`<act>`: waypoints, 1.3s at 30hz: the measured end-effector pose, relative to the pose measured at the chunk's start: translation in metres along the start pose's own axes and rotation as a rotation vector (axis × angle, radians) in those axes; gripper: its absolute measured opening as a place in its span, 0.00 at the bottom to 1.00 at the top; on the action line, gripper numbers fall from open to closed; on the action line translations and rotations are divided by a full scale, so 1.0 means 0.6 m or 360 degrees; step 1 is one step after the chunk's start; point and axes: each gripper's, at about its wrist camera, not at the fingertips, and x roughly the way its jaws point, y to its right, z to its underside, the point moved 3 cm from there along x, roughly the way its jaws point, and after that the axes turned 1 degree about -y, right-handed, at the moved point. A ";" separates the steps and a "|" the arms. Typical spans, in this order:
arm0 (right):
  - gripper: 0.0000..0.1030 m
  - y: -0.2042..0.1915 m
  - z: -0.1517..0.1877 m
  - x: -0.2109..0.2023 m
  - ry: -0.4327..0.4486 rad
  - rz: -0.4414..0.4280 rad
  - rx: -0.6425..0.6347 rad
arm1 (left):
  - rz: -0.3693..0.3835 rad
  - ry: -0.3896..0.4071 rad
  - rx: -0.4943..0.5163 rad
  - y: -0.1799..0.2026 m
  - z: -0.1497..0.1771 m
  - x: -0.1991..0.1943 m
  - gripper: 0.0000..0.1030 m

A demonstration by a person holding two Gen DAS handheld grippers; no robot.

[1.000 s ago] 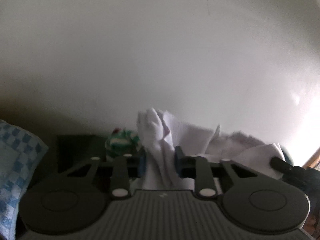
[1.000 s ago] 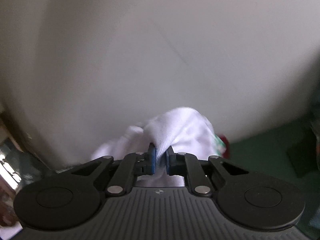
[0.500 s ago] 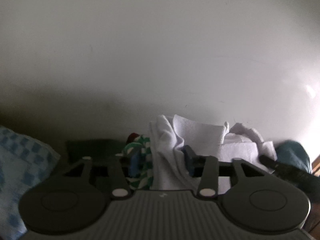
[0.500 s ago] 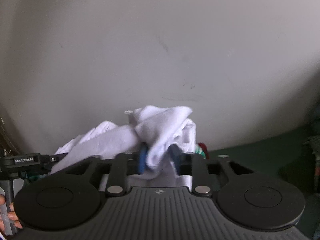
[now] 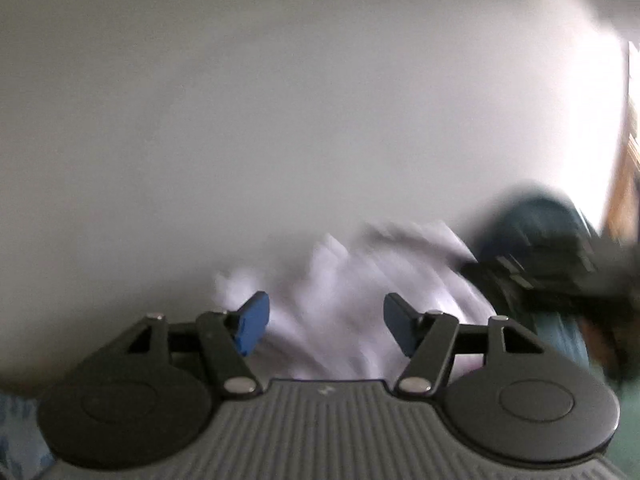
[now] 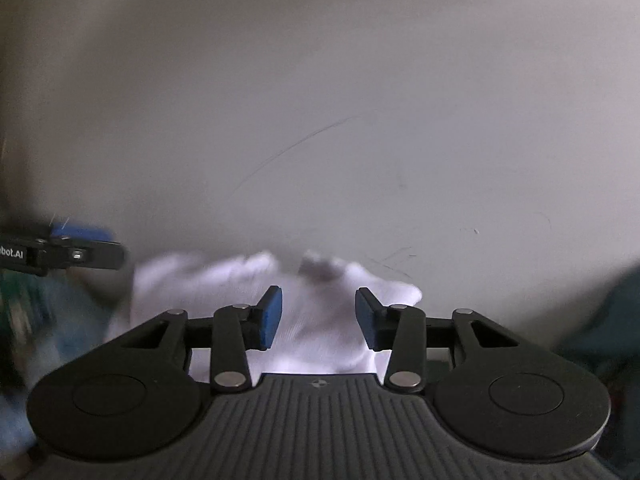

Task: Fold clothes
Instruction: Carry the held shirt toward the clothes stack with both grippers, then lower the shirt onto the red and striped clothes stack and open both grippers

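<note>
Both of your grips have let go since a second ago: the left hand-held gripper (image 5: 324,326) and right hand-held gripper (image 6: 319,318) now stand wide, the crumpled white cotton garment (image 6: 320,320) lying bunched between and beyond them, no neat fold visible.

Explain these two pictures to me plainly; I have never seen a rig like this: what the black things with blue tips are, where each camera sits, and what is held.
Each picture comes from a fisheye camera mounted on a hand-held gripper, looking forward along its two fingers. A person holds one gripper in each hand.

In the left wrist view, the left gripper has its blue-padded fingers spread apart. A blurred white garment lies beyond them, not pinched. The dark shape at the right is the other gripper.

In the right wrist view, the right gripper is open too, over the same white garment.

Nothing is held. Behind is a plain pale wall.
</note>
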 end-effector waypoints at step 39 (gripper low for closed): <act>0.17 0.055 -0.031 0.048 -0.0131 0.0023 0.0497 | -0.0242 0.0050 -0.0306 0.115 0.010 0.035 0.54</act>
